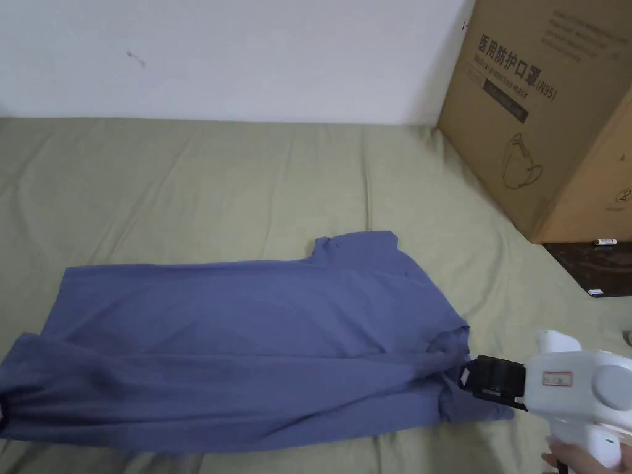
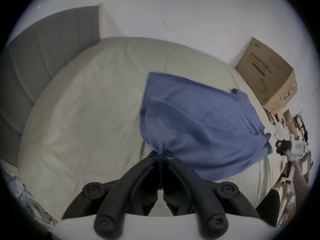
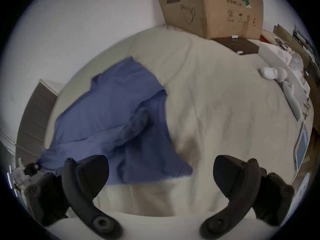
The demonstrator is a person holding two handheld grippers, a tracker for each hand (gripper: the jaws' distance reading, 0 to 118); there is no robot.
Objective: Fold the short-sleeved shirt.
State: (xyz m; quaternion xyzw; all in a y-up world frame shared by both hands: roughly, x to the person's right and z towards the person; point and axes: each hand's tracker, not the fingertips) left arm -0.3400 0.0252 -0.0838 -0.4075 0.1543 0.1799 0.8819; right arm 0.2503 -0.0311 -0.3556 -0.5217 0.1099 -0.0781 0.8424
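Observation:
A blue short-sleeved shirt point(image 1: 247, 345) lies lengthwise on the olive bed sheet point(image 1: 216, 185), with its near long side folded over the middle. In the left gripper view my left gripper point(image 2: 159, 154) is shut on a bunched corner of the shirt point(image 2: 199, 122) at its hem end, and the cloth runs down between the jaws. My right gripper point(image 1: 469, 376) sits at the shirt's other end, by the sleeve. In the right gripper view it point(image 3: 158, 162) is wide open, with a shirt point(image 3: 107, 115) corner lying loose between the jaws. The left gripper point(image 3: 31, 167) shows far off.
A large cardboard box point(image 1: 543, 111) stands at the back right on a dark board point(image 1: 592, 265). A white wall runs along the far side. A grey headboard point(image 2: 43, 53) closes the left end. Pale soft items point(image 3: 273, 74) lie near the bed's right edge.

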